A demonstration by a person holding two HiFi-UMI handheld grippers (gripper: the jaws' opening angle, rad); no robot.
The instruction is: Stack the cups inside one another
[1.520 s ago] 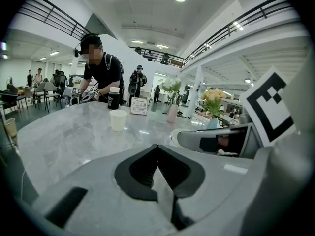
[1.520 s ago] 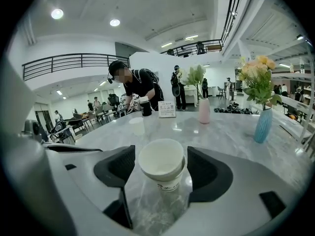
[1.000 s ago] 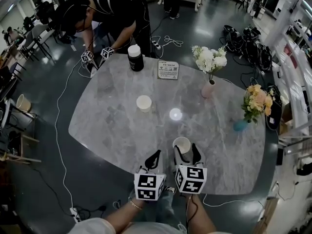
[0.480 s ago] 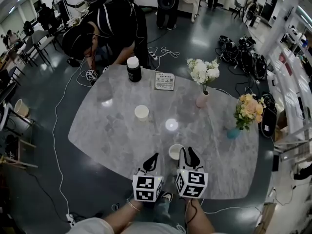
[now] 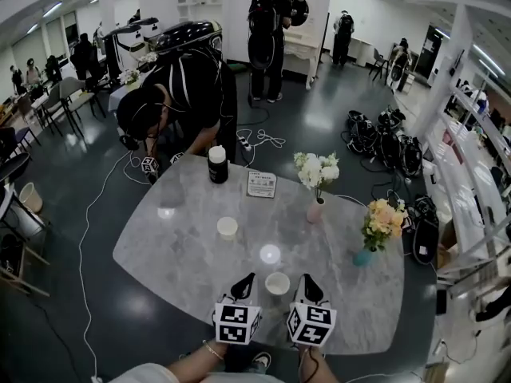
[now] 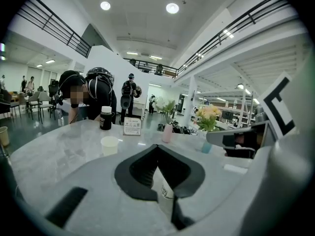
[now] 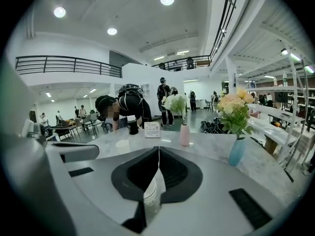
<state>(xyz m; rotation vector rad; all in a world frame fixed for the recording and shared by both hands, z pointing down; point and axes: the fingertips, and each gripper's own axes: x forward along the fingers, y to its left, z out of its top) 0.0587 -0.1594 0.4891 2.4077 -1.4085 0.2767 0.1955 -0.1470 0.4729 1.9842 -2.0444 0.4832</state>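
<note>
Just clenched the jaws of the right gripper (image 7: 158, 150) onto the near cup (image 5: 277, 283) at the front of the desk (image 5: 176, 246), left gripper (image 6: 157, 149) jaws pressed together empty beside it, so likely ready for carrying into the far cup (image 5: 227, 227).

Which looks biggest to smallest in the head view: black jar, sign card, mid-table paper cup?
1-2. black jar and sign card: they look about alike, so I am not ranking them.
3. mid-table paper cup: smallest.
</note>
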